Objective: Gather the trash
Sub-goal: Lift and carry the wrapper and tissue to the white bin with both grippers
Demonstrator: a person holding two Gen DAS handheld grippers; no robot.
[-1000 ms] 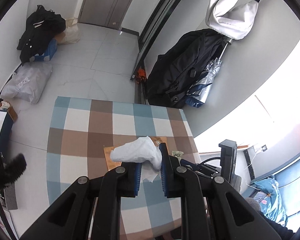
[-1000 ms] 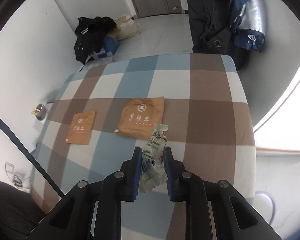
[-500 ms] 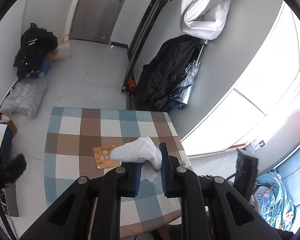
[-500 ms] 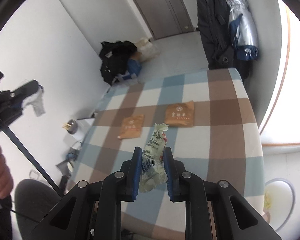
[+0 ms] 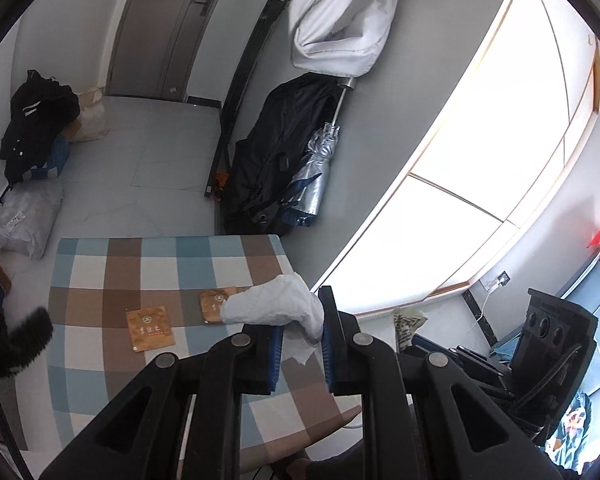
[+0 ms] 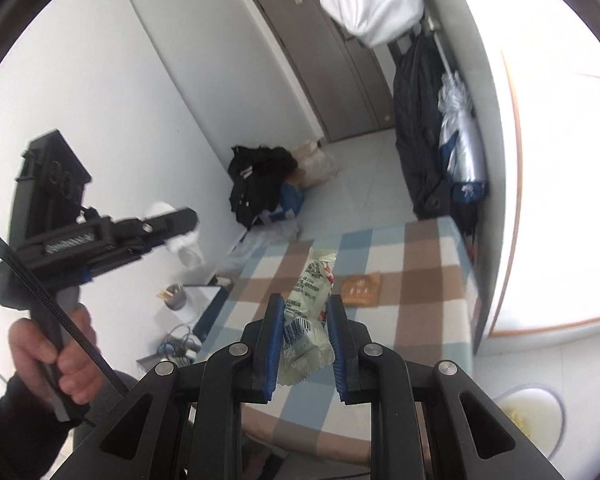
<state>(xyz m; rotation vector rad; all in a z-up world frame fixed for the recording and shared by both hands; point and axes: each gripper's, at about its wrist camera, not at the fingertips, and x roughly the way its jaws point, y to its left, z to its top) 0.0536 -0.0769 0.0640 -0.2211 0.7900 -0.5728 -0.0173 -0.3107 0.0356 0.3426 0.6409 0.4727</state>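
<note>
Wrapper (image 6: 309, 312) print too small

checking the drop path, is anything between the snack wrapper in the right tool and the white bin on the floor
Nothing visible. The right tool holds the snack wrapper above the table; the white bin sits past its edge, only open floor between.

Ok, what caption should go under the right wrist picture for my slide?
Right gripper clamps a snack wrapper above the checkered table, one brown packet left on it.

Two grippers, left (image 5: 301, 338) and right (image 6: 303, 344), are holding one tissue (image 5: 274, 307) and one snack wrapper (image 6: 307, 312), while two brown packets (image 5: 150, 327) (image 5: 216, 304) are lying on one checked table (image 5: 180, 264).
</note>
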